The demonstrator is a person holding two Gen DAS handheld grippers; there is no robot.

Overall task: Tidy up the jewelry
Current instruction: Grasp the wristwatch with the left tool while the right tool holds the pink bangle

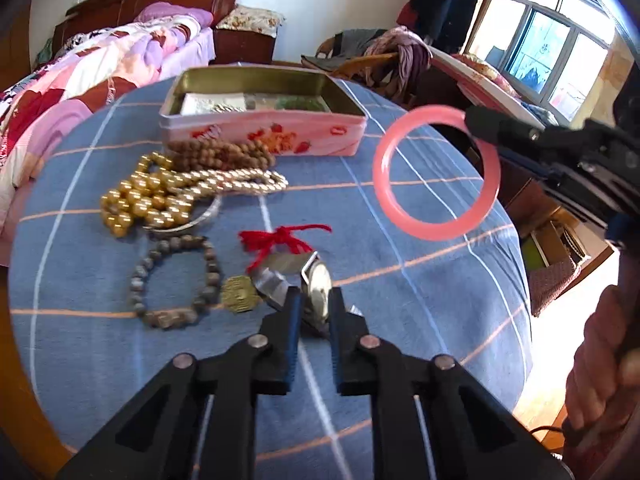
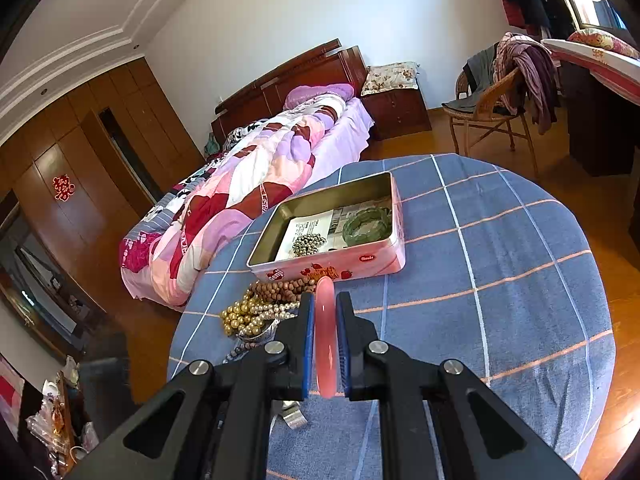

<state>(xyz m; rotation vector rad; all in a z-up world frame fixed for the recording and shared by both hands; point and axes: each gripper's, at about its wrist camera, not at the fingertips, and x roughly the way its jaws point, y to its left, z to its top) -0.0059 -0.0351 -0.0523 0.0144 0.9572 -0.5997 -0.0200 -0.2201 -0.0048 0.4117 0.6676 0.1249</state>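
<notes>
My left gripper (image 1: 316, 296) is shut on a silver wristwatch (image 1: 318, 286) that stands on edge between its pads, low over the blue checked tablecloth (image 1: 420, 320). My right gripper (image 2: 325, 300) is shut on a pink bangle (image 2: 325, 332), held upright in the air; from the left wrist view the bangle (image 1: 400, 216) hangs right of the tin. The open pink tin (image 2: 332, 268) holds a green bangle (image 2: 366, 226) and a small bead bracelet (image 2: 308, 244). Gold beads (image 1: 140, 200), a pearl strand (image 1: 240, 182), wooden beads (image 1: 220, 154), a grey stone bracelet (image 1: 172, 280), a red cord (image 1: 280, 240) and a gold pendant (image 1: 238, 294) lie loose.
The round table's edge curves close on the right, with wooden floor below. A bed (image 2: 248, 184) stands beyond the table's far left, a wicker chair (image 2: 492, 112) with clothes at the far right. A person's hand (image 1: 600, 360) holds the right gripper's handle.
</notes>
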